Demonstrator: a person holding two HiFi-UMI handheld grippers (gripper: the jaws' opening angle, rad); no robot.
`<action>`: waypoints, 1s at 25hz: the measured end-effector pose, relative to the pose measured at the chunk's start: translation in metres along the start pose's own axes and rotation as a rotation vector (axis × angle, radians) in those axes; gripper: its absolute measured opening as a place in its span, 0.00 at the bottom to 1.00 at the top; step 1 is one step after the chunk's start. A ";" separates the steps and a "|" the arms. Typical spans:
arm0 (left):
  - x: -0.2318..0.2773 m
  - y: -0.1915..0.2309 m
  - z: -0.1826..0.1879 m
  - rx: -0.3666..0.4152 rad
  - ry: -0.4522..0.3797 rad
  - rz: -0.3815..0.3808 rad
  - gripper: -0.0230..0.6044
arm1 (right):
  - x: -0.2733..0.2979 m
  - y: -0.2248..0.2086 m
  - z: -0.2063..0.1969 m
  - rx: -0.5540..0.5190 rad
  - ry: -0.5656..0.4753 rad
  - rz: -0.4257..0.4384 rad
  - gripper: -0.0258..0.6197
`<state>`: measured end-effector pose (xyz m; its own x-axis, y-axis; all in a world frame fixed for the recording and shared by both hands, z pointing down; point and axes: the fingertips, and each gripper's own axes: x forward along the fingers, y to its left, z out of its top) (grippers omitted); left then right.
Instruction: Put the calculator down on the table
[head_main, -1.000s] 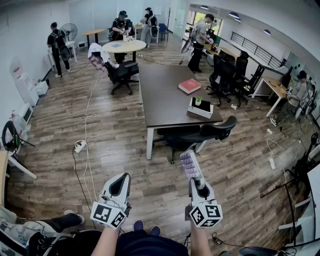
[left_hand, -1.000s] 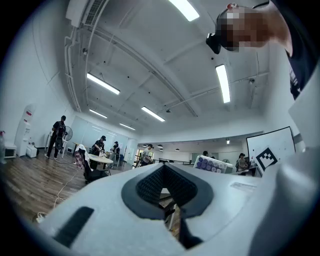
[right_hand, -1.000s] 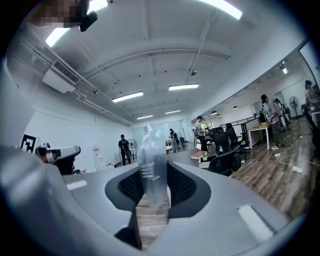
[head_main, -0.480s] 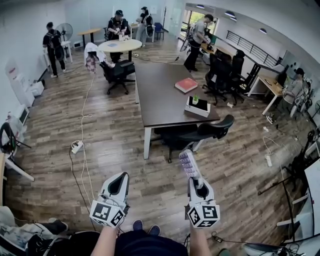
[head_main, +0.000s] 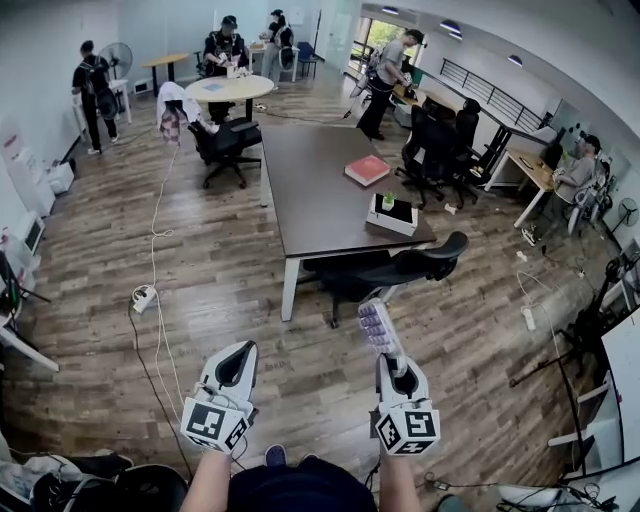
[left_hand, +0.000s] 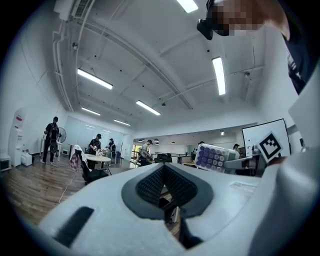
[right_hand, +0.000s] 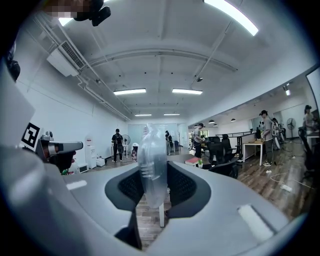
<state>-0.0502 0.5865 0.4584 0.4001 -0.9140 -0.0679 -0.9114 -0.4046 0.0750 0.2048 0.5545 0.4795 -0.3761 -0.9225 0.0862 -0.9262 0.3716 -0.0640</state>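
A slim calculator (head_main: 378, 328) with purple keys stands on edge, my right gripper (head_main: 392, 362) shut on its lower end. In the right gripper view the calculator (right_hand: 152, 162) shows edge-on between the pads. From the left gripper view its key face (left_hand: 216, 156) appears at the right. My left gripper (head_main: 240, 352) is shut, nothing in it, and its pads (left_hand: 150, 185) meet at the tip. Both grippers point level over the wooden floor. The dark brown table (head_main: 310, 190) lies ahead, apart from both.
On the table lie a red book (head_main: 367, 170) and a white box (head_main: 397, 213) with a small plant. A black office chair (head_main: 390, 268) stands at the table's near end. A cable with a power strip (head_main: 143, 297) runs over the floor at left. Several people stand at the back.
The table and chair have drawn a little closer and shifted left in the head view. Both grippers keep their place in the picture, and the calculator stays gripped.
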 end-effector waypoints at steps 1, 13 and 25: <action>0.001 0.004 -0.001 0.001 0.002 -0.005 0.03 | 0.003 0.003 0.000 -0.002 -0.004 -0.002 0.22; 0.040 0.046 -0.009 -0.020 0.007 -0.053 0.03 | 0.051 0.009 -0.003 -0.033 -0.001 -0.027 0.22; 0.134 0.105 -0.022 -0.019 0.026 -0.031 0.03 | 0.168 -0.026 -0.003 -0.008 0.006 -0.018 0.22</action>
<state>-0.0902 0.4210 0.4786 0.4302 -0.9016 -0.0451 -0.8969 -0.4326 0.0917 0.1656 0.3902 0.4989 -0.3594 -0.9285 0.0936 -0.9330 0.3557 -0.0540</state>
